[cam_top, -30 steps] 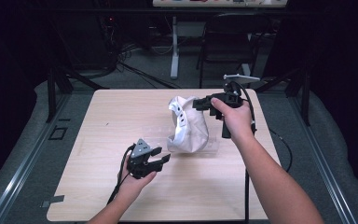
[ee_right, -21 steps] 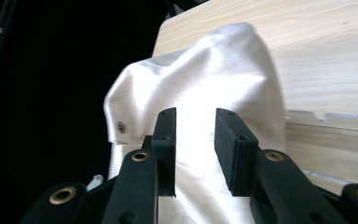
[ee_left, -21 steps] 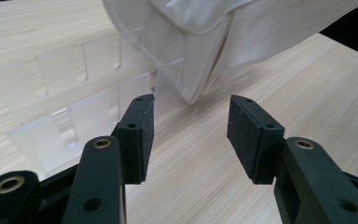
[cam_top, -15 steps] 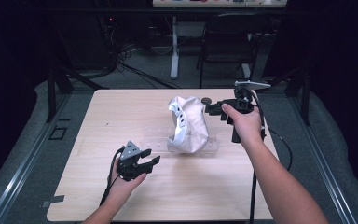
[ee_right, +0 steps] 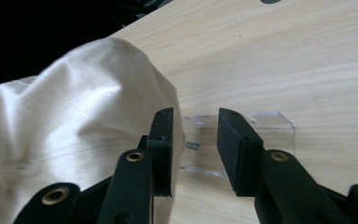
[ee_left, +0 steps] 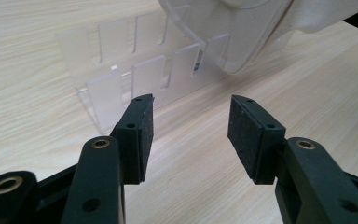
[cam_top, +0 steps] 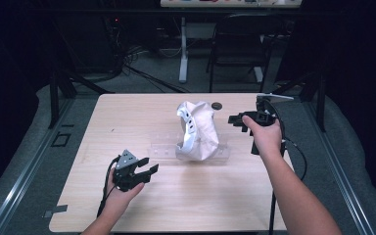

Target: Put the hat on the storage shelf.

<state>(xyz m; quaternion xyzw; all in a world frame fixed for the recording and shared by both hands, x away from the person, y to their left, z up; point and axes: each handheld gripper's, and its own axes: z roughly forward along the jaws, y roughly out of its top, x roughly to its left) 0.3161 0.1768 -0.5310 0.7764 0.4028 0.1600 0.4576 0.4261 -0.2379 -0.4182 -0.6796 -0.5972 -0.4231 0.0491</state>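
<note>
A cream-white cap (cam_top: 199, 128) with eyelets sits propped on a clear slotted acrylic rack (cam_top: 162, 149) at the middle of the wooden table (cam_top: 127, 117). Near the front left, my left gripper (cam_top: 150, 166) is open and points toward the rack, with nothing between its pads. In the left gripper view the rack (ee_left: 116, 88) and the cap's pale brim (ee_left: 242, 32) lie just beyond the left gripper (ee_left: 191, 121). My right gripper (cam_top: 235, 122) hovers to the right of the cap, apart from it. Its jaws have just been opening and are empty. In the right gripper view the cap (ee_right: 74, 116) and the rack's end (ee_right: 270, 126) sit beyond the right gripper (ee_right: 196, 133).
A small dark disc (cam_top: 217, 105) lies on the table behind the cap. A chair (cam_top: 240, 44) and a white table leg (cam_top: 182, 49) stand beyond the far edge, with cables on the floor. Bare tabletop lies at the left and front.
My right gripper has drawn away from the cap's top to the right and sunk a little, its jaws opening. My left gripper has slid left and toward the front edge. The cap stays on the rack.
</note>
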